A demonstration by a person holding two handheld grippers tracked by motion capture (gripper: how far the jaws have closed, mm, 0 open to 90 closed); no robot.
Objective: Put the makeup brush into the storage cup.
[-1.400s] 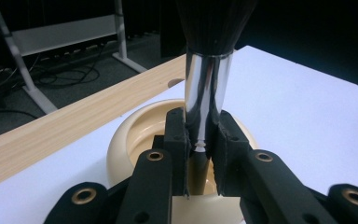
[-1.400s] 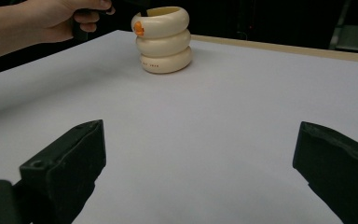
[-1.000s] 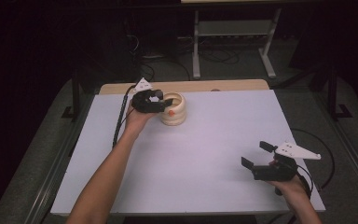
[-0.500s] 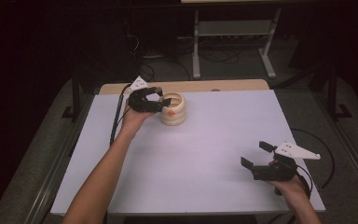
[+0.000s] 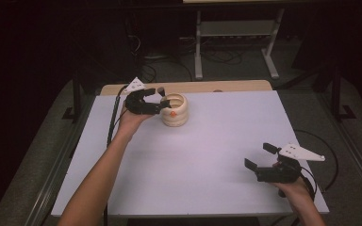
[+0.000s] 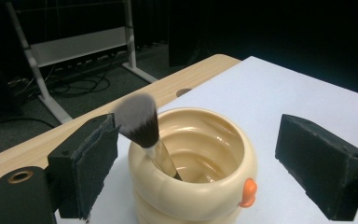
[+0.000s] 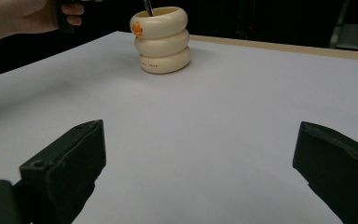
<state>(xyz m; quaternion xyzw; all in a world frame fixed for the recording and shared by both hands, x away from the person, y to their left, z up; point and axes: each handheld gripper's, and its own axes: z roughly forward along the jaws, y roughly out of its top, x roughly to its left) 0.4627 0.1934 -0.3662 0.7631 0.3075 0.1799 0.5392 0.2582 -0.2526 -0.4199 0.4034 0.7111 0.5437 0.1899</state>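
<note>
A cream ringed cup (image 5: 175, 110) with an orange knob stands at the back left of the white table. A make-up brush (image 6: 137, 121) leans in it, bristles up, its handle down inside the cup. My left gripper (image 5: 164, 101) is level with the cup's rim from the left. Its jaws stand wide on either side of the cup (image 6: 200, 186), touch nothing, and have just been opening. The brush head sits close to one pad (image 6: 86, 168) but free of it. My right gripper (image 5: 259, 156) is open and empty near the front right, facing the cup (image 7: 162, 39).
A white sheet (image 5: 207, 155) covers the tabletop, with a wooden strip (image 5: 235, 85) bare along the far edge. A metal rack (image 5: 235, 33) and cables lie on the dark floor behind. A cable hangs off the table's left side.
The left gripper's jaws have spread apart and it has drawn slightly back from over the cup's rim. The brush stays in the cup. The right gripper has kept still.
</note>
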